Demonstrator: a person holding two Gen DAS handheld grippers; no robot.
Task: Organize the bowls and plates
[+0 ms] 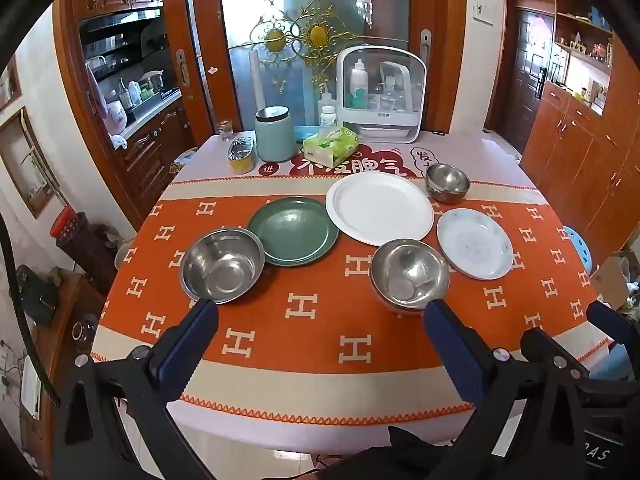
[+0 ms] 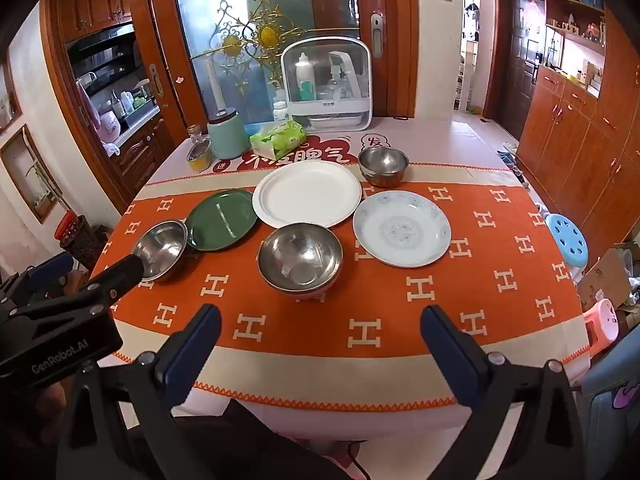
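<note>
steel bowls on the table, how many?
3. Left bowl beside the green plate, middle bowl nearest the front, small bowl at the back right behind the white plate. None looks hidden.

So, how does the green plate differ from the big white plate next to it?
The green plate is dark green; the white plate is plain white. The green plate looks smaller across than the white plate. The green plate sits beside a steel bowl at the table's left, while the white plate lies nearer the middle, farther back. Both are round, empty, and lie flat on the orange cloth.
</note>
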